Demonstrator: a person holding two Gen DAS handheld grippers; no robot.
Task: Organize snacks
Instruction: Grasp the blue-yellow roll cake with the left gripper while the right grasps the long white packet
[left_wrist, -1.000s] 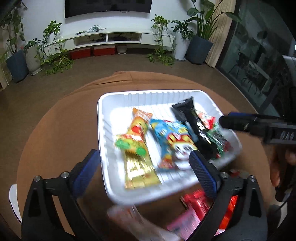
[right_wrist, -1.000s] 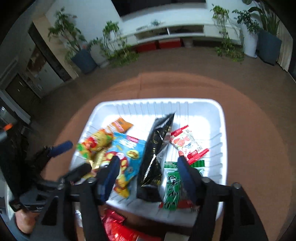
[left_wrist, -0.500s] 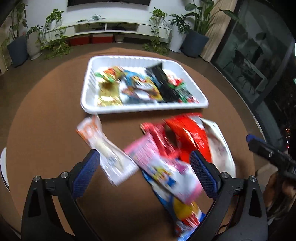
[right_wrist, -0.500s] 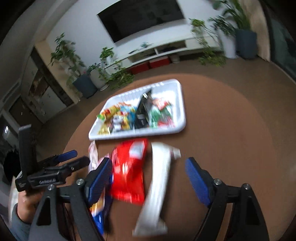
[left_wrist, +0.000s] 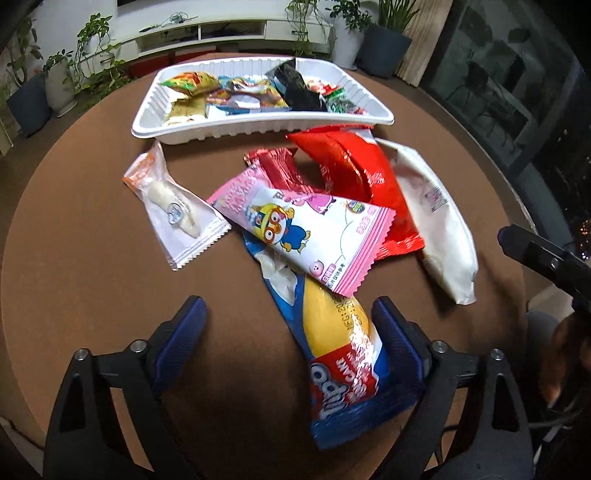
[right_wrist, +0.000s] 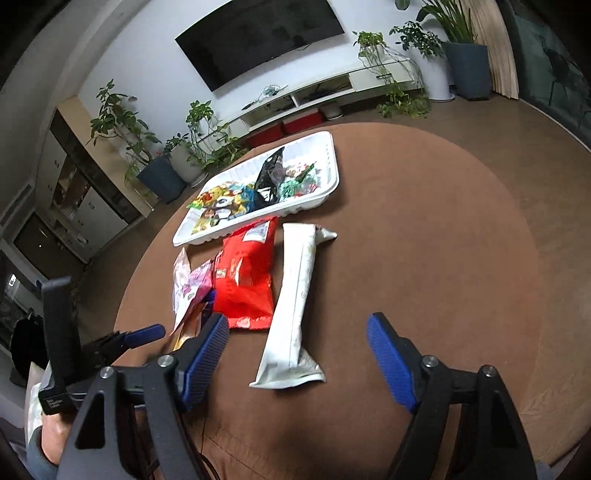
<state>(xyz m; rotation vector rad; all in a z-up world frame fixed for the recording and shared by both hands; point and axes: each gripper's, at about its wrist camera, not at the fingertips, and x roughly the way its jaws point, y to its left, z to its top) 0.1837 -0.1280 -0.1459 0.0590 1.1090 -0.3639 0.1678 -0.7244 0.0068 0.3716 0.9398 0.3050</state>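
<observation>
A white tray (left_wrist: 221, 127) with several snack packs stands at the far side of the round brown table; it also shows in the right wrist view (right_wrist: 325, 192). Loose packs lie in front of it: a clear pack (left_wrist: 173, 206), a pink cartoon pack (left_wrist: 299, 229), a blue and yellow pack (left_wrist: 340, 354), a red bag (left_wrist: 354, 177) and a white pack (left_wrist: 436, 218). My left gripper (left_wrist: 291, 332) is open and empty, with the blue and yellow pack lying between its fingers. My right gripper (right_wrist: 297, 350) is open and empty, above the near end of the white pack (right_wrist: 295, 306).
The brown tablecloth (right_wrist: 424, 240) covers the table, whose edge curves close on all sides. Potted plants (right_wrist: 159, 162) and a low white TV cabinet (right_wrist: 314, 96) stand on the floor beyond the table.
Both grippers have pulled back from over the tray toward the near side of the table. The loose packs in front of the tray have come into view below them.
</observation>
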